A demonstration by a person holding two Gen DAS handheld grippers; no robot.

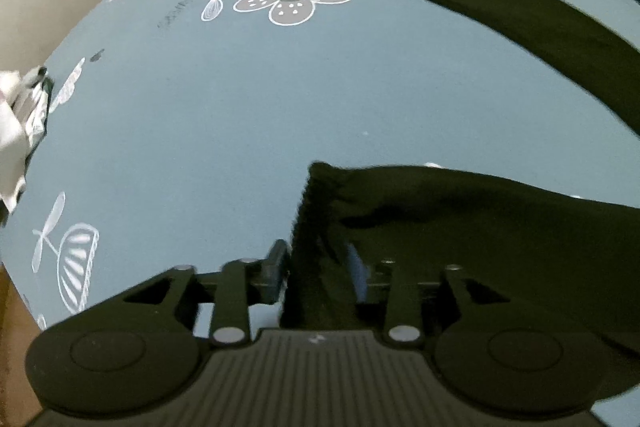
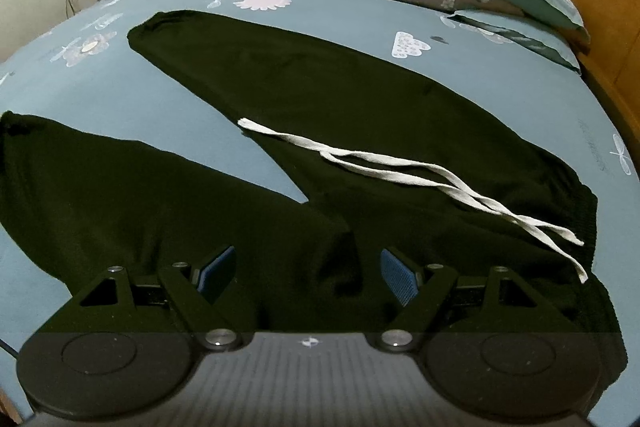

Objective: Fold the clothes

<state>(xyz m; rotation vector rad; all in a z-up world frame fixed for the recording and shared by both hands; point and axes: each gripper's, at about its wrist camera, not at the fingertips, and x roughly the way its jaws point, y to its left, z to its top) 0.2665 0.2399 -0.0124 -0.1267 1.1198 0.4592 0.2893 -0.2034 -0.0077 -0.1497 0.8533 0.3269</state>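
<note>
Black trousers [image 2: 360, 99] are spread flat on the blue bedsheet [image 2: 520, 83], legs splayed in a V with cuffs to the left and waistband to the right, pale drawstring [image 2: 400, 167] trailing across. The near leg's cuff is gripped by the left gripper [image 1: 316, 267]. The right gripper [image 2: 308, 267] is held agape over the near leg's thigh.

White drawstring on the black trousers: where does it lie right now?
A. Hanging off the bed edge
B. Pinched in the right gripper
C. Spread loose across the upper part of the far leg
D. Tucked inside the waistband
C: the right wrist view shows the white drawstring trailing loose over the black trousers, clear of the open right gripper.
</note>
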